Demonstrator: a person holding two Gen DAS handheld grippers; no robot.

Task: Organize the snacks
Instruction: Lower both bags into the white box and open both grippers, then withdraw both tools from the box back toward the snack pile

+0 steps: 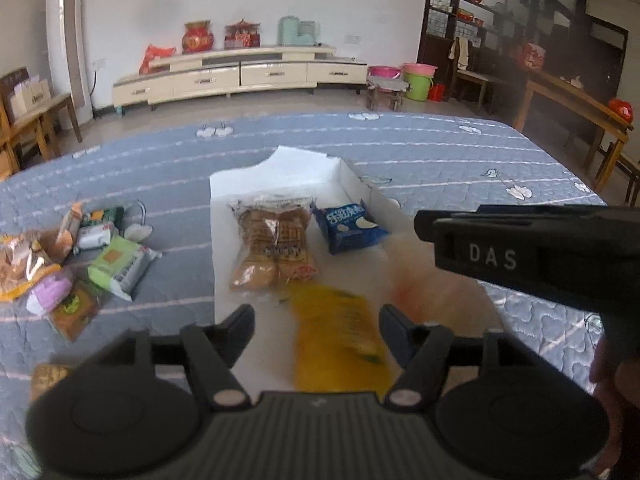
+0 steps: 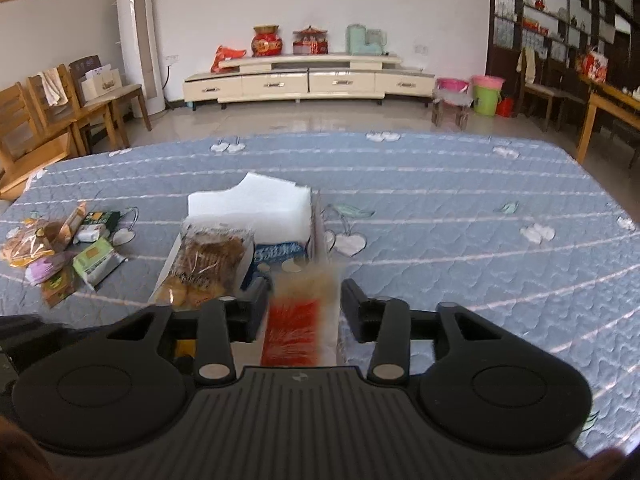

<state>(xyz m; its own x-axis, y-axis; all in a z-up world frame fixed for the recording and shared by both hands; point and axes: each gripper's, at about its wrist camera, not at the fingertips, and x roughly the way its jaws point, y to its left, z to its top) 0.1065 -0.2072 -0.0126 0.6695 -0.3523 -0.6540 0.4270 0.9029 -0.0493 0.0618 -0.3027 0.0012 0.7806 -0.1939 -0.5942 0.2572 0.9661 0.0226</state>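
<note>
A white open box lies on the blue quilted table; it holds a clear bag of brown pastries and a blue snack pack. My left gripper is open above the box's near end, and a blurred yellow packet lies between its fingers. My right gripper is open over the box, with a blurred red-and-tan packet between its fingers, apart from both. In the left wrist view, the right gripper's body shows at right.
A pile of loose snack packets lies on the quilt left of the box, also visible in the right wrist view. One more packet lies near the left gripper. Wooden chairs stand at far left, a TV cabinet behind.
</note>
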